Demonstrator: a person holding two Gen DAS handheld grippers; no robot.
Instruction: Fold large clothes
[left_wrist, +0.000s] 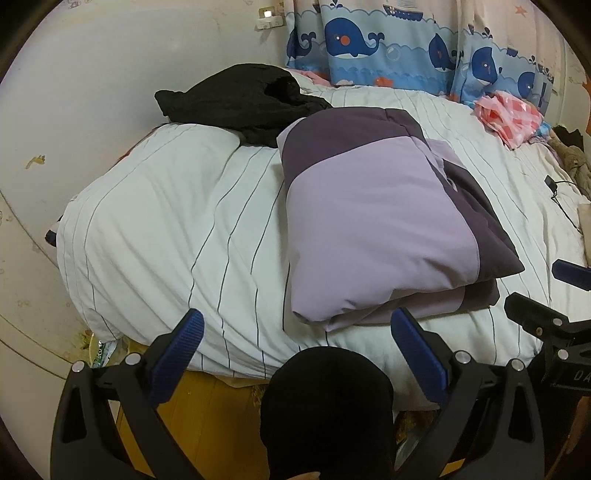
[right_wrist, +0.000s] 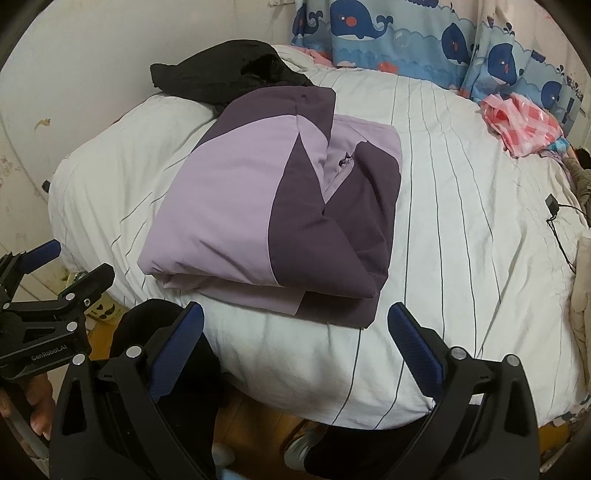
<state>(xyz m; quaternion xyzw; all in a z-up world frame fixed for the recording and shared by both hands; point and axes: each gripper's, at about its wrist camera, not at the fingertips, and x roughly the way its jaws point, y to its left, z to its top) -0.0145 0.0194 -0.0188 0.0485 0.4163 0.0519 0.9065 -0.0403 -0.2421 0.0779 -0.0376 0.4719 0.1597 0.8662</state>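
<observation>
The bed (left_wrist: 155, 221), under a white striped cover, fills both views. A folded purple jacket (left_wrist: 373, 221) lies in the middle of it, with black clothes (left_wrist: 236, 99) touching its far edge at upper left. At the bottom of each frame, the left gripper (left_wrist: 299, 354) and right gripper (right_wrist: 295, 339) hover off the bed's near edge, fingers spread wide and empty.
</observation>
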